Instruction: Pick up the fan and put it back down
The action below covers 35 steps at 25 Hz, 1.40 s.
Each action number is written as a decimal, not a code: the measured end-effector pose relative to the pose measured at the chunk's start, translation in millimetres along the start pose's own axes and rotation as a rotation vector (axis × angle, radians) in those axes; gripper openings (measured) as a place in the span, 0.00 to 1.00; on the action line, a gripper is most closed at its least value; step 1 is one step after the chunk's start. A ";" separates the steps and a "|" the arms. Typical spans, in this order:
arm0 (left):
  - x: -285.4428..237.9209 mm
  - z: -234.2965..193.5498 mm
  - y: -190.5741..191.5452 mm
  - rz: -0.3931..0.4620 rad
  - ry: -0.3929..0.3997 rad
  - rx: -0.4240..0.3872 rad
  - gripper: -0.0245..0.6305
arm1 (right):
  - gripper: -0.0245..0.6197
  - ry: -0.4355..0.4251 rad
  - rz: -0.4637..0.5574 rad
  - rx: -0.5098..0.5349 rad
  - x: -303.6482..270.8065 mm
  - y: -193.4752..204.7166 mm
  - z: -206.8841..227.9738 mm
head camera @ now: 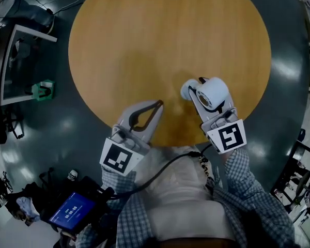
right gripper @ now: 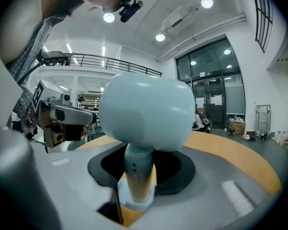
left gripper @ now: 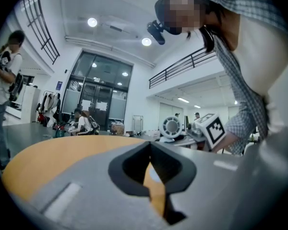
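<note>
A small white fan (head camera: 213,92) with a round head and a short stem stands upright over the near right part of the round wooden table (head camera: 160,30). My right gripper (head camera: 200,89) is shut on its stem. In the right gripper view the fan (right gripper: 146,111) fills the middle, its stem and base sitting in my right gripper (right gripper: 139,176); I cannot tell whether the base touches the table. My left gripper (head camera: 159,105) is shut and holds nothing, a hand's width left of the fan. From the left gripper (left gripper: 151,150) view the fan (left gripper: 171,127) shows to the right.
The table's near edge (head camera: 165,143) runs just under both grippers. On the dark floor to the left are a green object (head camera: 43,90) and a dark-framed stand (head camera: 10,61). A tablet with a blue screen (head camera: 71,212) lies at lower left. A person (left gripper: 5,80) stands far off.
</note>
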<state>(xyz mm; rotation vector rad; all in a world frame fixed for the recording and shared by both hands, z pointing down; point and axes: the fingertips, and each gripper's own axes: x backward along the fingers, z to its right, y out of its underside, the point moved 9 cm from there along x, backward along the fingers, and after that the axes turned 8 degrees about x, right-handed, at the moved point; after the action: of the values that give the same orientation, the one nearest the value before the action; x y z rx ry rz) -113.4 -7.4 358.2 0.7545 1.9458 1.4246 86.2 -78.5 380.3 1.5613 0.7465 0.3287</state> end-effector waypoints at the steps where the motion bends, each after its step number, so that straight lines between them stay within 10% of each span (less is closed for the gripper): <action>1: -2.0 -1.3 3.4 -0.006 0.003 0.001 0.04 | 0.25 -0.001 -0.016 -0.003 -1.3 7.3 0.4; 35: -5.4 -4.4 33.3 -0.068 0.004 0.037 0.04 | 0.32 -0.069 -0.143 -0.070 -11.6 83.0 -25.7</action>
<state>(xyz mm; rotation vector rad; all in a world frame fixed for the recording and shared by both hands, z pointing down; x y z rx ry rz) -110.1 -5.5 392.0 0.6957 1.9873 1.3542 83.7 -63.9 466.7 1.4382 0.7796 0.1925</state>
